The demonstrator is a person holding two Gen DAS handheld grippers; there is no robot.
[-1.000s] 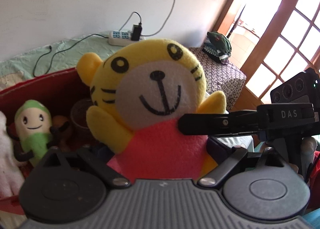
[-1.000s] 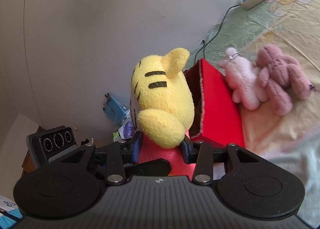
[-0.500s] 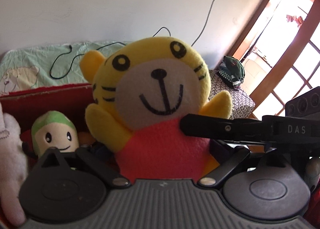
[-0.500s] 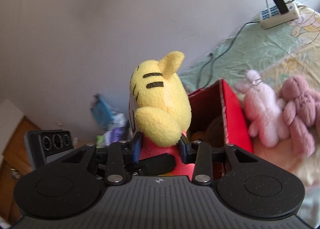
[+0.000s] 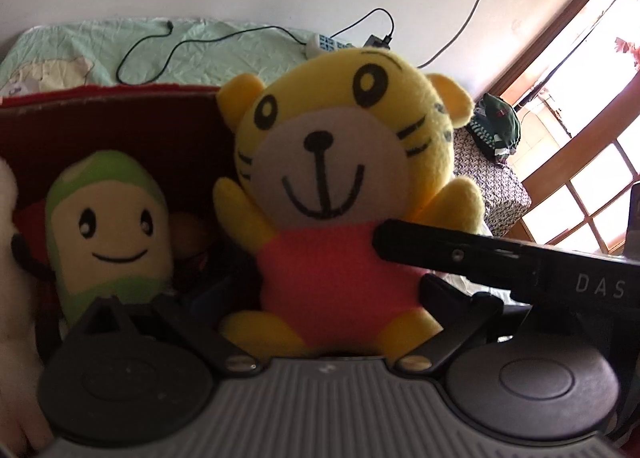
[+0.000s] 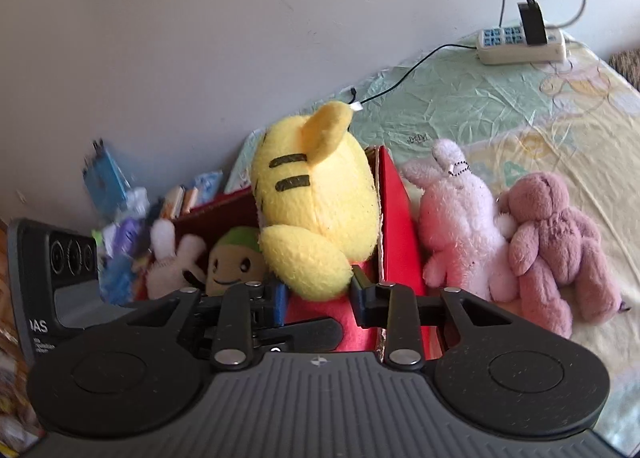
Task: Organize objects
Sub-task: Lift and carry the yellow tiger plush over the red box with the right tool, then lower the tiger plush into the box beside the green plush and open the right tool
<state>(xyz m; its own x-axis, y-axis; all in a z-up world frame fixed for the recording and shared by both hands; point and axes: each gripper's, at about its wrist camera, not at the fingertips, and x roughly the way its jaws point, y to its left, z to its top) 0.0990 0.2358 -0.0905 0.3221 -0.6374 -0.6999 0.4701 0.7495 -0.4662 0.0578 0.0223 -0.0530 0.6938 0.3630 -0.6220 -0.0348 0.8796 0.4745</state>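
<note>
Right tool (image 6: 318, 298) is clamped on the tiger (image 6: 316, 214), fingers (image 6: 362, 294) pressing into its red torso from both sides; one finger of it crosses the tiger's belly in the left view (image 5: 472, 254). Left tool (image 5: 320, 318) is spread wide around the tiger's (image 5: 340, 194) lower body, not pinching it; fingertips are mostly hidden behind the plush. Tiger is upright at the right end of the red box (image 6: 396, 218), just above or partly inside it; can't tell if it touches the bottom. In the box beside it: green plush (image 5: 108, 226) with a smiley face, touching or nearly touching the tiger's arm, and a white plush (image 6: 172, 258) further over. On the bed (image 6: 540, 106) outside the box, against its right wall: pink bunny (image 6: 460, 218), and a mauve bear (image 6: 560, 242) pressed against the bunny. Power strip (image 6: 520, 42) near the wall, well apart from the box.
</note>
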